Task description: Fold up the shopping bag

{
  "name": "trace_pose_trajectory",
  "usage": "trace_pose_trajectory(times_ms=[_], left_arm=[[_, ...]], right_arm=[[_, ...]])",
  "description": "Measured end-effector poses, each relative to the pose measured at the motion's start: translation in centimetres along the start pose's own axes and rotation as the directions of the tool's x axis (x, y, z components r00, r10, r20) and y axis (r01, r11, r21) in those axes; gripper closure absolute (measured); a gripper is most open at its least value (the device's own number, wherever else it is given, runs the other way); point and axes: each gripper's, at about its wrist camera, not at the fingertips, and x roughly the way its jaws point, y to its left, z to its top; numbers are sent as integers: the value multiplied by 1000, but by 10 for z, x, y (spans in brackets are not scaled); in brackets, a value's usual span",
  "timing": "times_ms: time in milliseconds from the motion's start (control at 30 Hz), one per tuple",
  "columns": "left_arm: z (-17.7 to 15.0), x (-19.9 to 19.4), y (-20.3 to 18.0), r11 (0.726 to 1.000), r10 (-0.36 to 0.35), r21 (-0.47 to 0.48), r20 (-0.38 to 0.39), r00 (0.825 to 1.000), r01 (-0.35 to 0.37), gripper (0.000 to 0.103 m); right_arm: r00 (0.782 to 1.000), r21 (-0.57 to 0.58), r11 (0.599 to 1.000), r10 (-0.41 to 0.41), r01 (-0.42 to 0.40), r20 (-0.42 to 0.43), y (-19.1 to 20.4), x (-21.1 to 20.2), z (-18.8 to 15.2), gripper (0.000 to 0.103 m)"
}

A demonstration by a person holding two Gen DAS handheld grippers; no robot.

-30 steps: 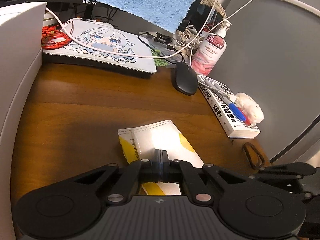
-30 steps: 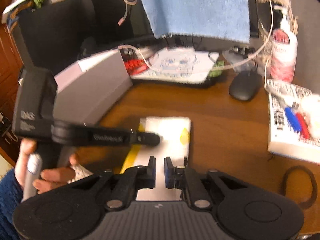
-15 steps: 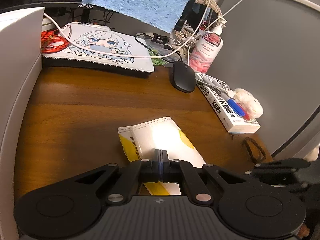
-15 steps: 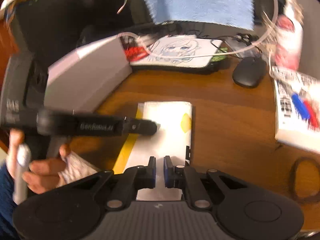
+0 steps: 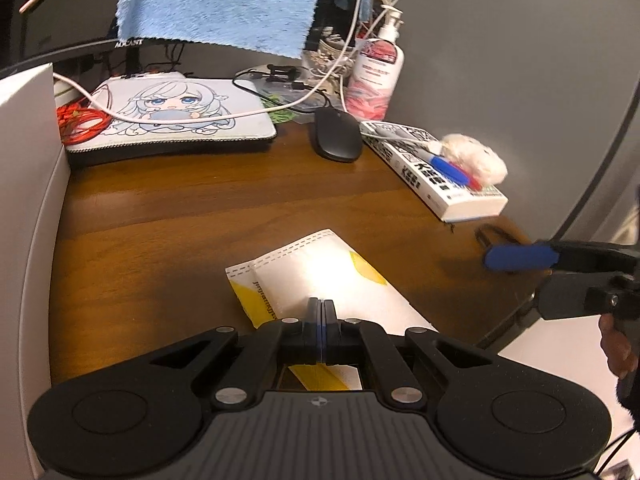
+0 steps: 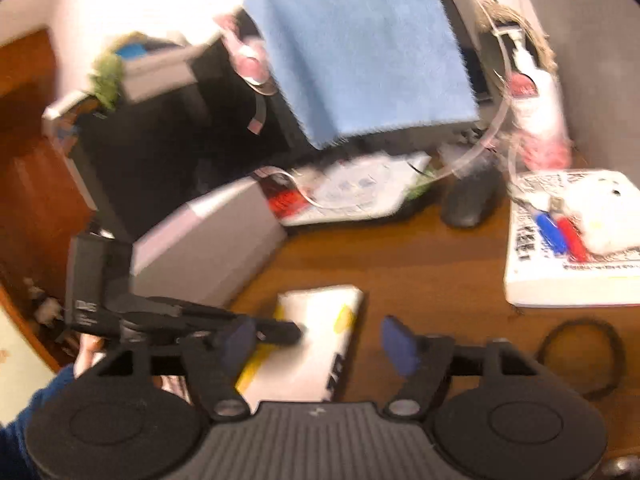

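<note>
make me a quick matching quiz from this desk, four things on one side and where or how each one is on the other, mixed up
Things:
1. shopping bag
2. computer mouse
3. blue towel
4. right claw

States or places:
a. hanging over the monitor
b. open, above the desk
c. folded flat on the desk under the shut left claw
d. between the illustrated pouch and the book

Pairs: 1-c, 2-d, 3-a, 4-b

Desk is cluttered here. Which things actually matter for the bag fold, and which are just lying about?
For the job:
- folded shopping bag, white and yellow, on the desk
- left gripper, fingers shut, over the bag
- right gripper, fingers open, off the bag

Just lying about:
- black mouse
- book with pens on it
- lotion bottle
- blue towel
- black band
</note>
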Motion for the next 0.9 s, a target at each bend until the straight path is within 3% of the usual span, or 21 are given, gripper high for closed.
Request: trace_pose_trajectory(times_ms=[167,267,367,500,667,900], left_arm=[[-5,-4,0,1000,-15,18,-1,1000,15,100],[-9,-7,2,999,-31,22,10,999,31,100],[-12,-8,5,999,-49,12,23,999,48,100],[-14,-8,7,998,-62,-4,36,997,63,100],[-17,-9,7,998,-59,-13,54,997,59,100],[-20,-12,8,999,-38,-22,71,997,40,100]], right_arm=[[990,153,980,135,-129,-30,-31,9,-3,21],[979,231,955,200,-185,-44,-47,16,-3,37],[973,268,944,220,-193,-72,-54,30,0,52],[959,287,938,243,-194,-148,-51,46,4,58],[948,252,958,197,-133,-249,-35,63,15,58],[942,282,952,199,-121,-271,-32,73,20,59]])
